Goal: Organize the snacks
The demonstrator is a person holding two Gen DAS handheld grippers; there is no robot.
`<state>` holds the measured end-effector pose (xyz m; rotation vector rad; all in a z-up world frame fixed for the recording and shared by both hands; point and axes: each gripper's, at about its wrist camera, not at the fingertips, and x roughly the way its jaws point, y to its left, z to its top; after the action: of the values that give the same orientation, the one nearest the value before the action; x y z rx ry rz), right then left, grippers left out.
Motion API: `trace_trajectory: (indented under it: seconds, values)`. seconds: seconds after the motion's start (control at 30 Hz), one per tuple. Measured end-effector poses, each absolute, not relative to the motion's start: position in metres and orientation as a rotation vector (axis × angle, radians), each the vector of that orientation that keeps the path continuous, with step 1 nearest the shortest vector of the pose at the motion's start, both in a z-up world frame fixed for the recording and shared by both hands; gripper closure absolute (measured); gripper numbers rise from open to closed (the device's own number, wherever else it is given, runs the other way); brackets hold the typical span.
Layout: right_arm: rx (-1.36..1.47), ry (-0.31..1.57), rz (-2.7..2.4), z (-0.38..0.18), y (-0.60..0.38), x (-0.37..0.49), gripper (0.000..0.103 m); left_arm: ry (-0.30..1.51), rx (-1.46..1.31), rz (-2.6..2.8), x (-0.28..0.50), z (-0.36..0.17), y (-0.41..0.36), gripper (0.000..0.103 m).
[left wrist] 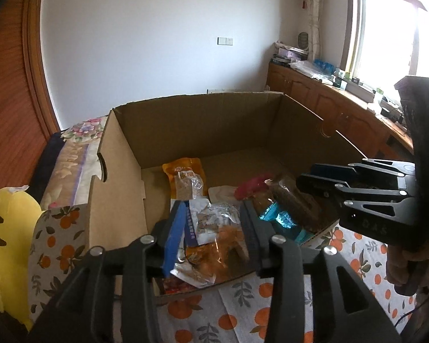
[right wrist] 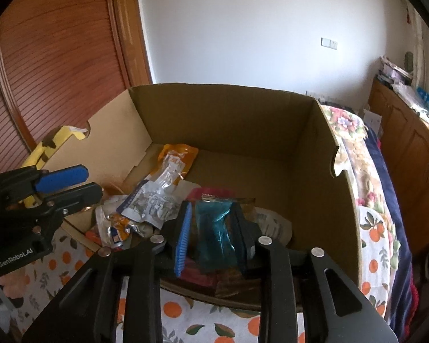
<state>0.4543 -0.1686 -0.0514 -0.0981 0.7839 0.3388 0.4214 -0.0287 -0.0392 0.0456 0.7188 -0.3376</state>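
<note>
- We held both sets of tongs over the near end of the cardboard box, which sat on a cloth printed with oranges; this looked like the step of dropping snacks into the box.
- Our left tongs framed a clear packet with orange contents. The pads looked slightly off the packet, so we judged the jaws released, with the packet lying on the pile by the box's near edge.
- Our right tongs stood around a teal-wrapped snack; whether the pads pressed on it we could not tell.
- Deeper in the box lay an orange pouch and a silver-and-blue packet.
- Next, we judged, both tongs needed to lift clear without snagging the crinkled wrappers, then go for more snacks.
</note>
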Motion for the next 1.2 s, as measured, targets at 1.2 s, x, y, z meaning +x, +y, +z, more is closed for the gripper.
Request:
trace_trajectory:
  seconds: [1.2]
  values:
    - [-0.023, 0.562, 0.296, 0.044, -0.19, 0.25, 0.073, 0.523, 0.079, -0.323, 0.216, 0.058, -0.02, 0.058]
